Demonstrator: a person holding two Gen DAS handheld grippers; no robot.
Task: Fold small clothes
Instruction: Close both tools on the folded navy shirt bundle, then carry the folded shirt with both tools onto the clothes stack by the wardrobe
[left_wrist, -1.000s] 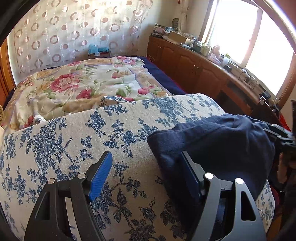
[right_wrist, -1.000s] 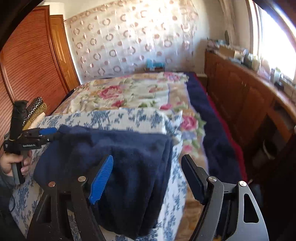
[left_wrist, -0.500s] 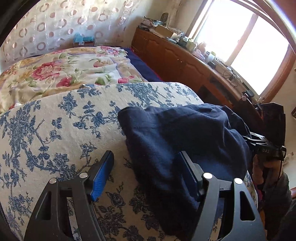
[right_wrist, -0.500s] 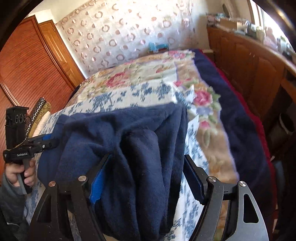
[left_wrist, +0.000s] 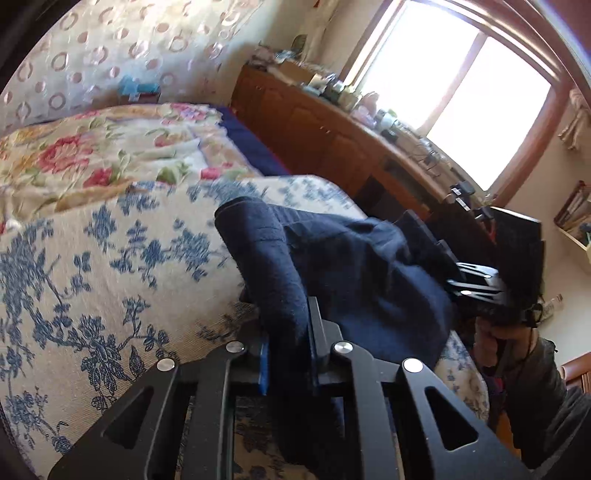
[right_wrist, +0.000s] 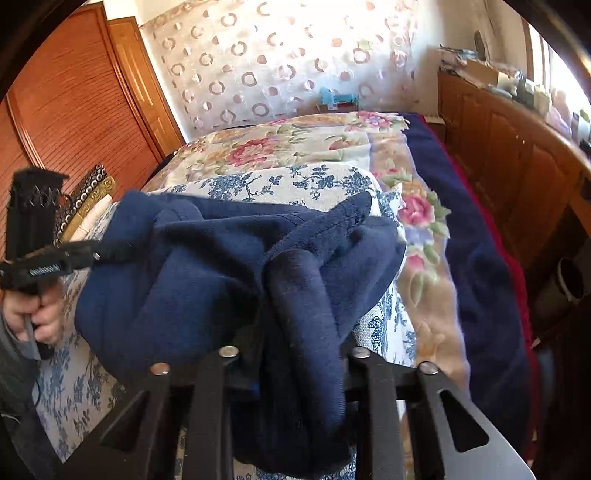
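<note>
A navy blue fleece garment (left_wrist: 362, 280) lies bunched on a cushion with a blue flower print (left_wrist: 110, 280). My left gripper (left_wrist: 286, 332) is shut on the garment's near left edge, which bulges up between the jaws. In the right wrist view my right gripper (right_wrist: 295, 347) is shut on a thick fold of the same garment (right_wrist: 207, 266) at its right side. The other gripper shows in each view: the right one (left_wrist: 476, 284) at the garment's far edge, the left one (right_wrist: 48, 266) at its left edge.
A bed with a pink flower quilt (left_wrist: 92, 155) lies behind the cushion. Wooden cabinets (left_wrist: 332, 136) with clutter on top run under a bright window (left_wrist: 458, 88). A wooden wardrobe (right_wrist: 74, 110) stands at the left. A navy blanket (right_wrist: 472, 236) hangs along the bed's right side.
Both grippers were open around the garment's edges; both have now shut on it. The cloth has bunched up and lifted between them.
</note>
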